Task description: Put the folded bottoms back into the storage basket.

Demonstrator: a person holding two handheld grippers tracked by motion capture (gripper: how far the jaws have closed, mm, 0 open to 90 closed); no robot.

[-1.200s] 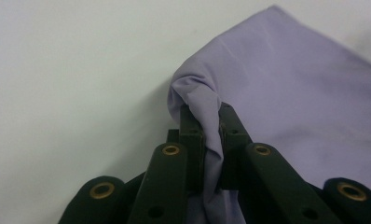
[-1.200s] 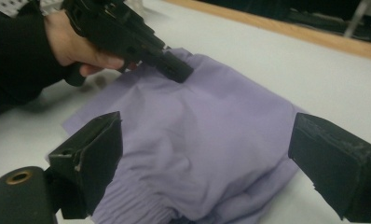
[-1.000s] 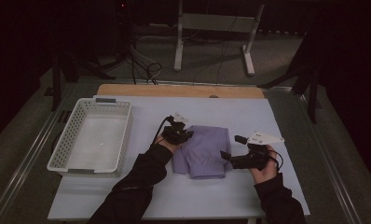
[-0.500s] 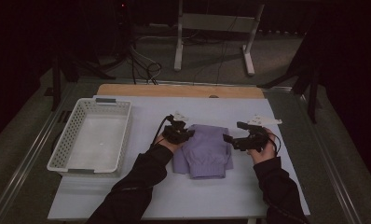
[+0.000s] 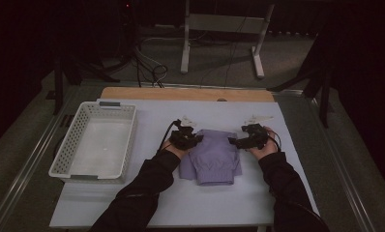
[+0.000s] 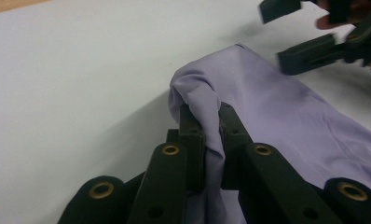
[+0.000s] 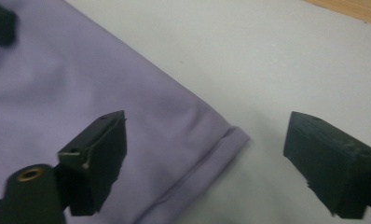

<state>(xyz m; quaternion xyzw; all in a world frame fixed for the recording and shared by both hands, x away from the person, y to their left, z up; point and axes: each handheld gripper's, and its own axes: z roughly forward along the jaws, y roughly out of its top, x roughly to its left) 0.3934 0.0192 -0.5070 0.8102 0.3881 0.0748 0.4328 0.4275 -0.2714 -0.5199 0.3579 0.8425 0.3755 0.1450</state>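
Lilac folded garment (image 5: 214, 157) lies near the middle of the white counter (image 5: 132, 203), to the right of the white basket (image 5: 96, 145), which stands apart from it. Over the last second the right gripper (image 5: 235, 141) has come up from the cloth's near right side to its far right corner; the right gripper view shows its jaws spread wide, one over the fabric and one over bare counter, straddling that hemmed corner (image 7: 230, 140) without pinching it. The left gripper (image 6: 207, 126) stays clenched on a bunched fold at the far left corner. Judging from this, a two-corner lift or fold is being set up, though the dim high view leaves the exact contact uncertain.
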